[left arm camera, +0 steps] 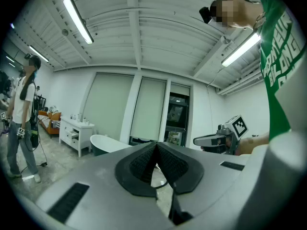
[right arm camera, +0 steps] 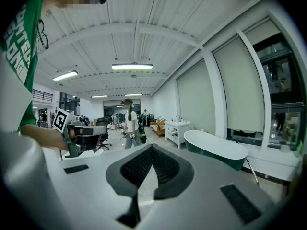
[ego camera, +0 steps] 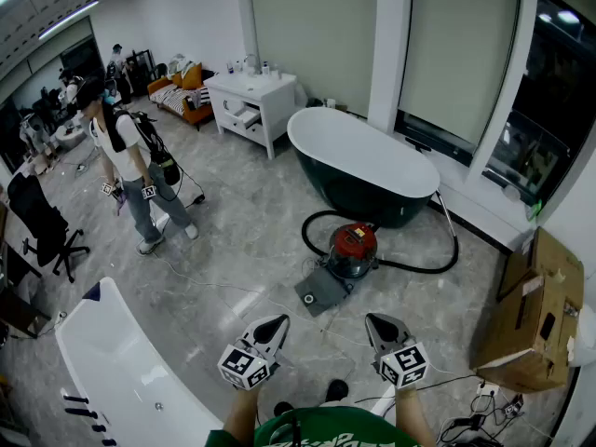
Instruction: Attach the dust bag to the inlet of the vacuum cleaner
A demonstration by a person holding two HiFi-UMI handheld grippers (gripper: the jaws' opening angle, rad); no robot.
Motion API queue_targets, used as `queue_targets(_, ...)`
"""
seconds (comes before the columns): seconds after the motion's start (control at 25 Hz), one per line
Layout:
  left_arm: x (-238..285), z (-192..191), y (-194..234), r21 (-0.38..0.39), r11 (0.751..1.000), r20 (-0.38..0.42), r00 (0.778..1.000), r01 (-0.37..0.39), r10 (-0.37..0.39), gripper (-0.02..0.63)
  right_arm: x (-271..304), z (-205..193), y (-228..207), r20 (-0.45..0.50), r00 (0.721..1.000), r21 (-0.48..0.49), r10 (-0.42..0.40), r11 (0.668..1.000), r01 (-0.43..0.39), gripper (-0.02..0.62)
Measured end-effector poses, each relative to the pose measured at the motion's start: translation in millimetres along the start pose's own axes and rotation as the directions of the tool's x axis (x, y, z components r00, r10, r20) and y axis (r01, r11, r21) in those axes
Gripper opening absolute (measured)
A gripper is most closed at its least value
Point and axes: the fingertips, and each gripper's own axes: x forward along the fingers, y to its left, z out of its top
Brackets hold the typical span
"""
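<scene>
The vacuum cleaner (ego camera: 354,247), a round canister with a red top, stands on the floor beside the dark bathtub. Its black hose (ego camera: 421,264) loops around it. A flat grey dust bag (ego camera: 321,293) with a round hole lies on the floor against the vacuum's near side. My left gripper (ego camera: 272,326) and right gripper (ego camera: 383,325) are held side by side in the air, well short of the bag. Both are shut with nothing between the jaws, as the left gripper view (left arm camera: 156,145) and right gripper view (right arm camera: 151,147) also show.
A dark green bathtub (ego camera: 365,168) stands behind the vacuum and a white tub (ego camera: 121,372) at the near left. A cardboard box (ego camera: 535,311) sits at the right, a white cabinet (ego camera: 251,102) at the back. A person (ego camera: 130,168) stands at the left.
</scene>
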Motion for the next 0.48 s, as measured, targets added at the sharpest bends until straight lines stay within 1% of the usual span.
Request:
queue_targets(0.24,22.8,-0.9,-5.9,0.012,1.000,-0.022,1.000,-0.016,0.016,0.003,0.1,-1.5,-28.1,0.005,1.000,0.009,0.006,1.000,-0.006,0.008)
queue_targets(0.48,47.9,1.6,-13.0,0.021,0.998,-0.030,0.998,-0.053,0.054,0.003,5.9,-1.9,-56.0,0.003,0.999,0.013,0.050,0.999,-0.050,0.008)
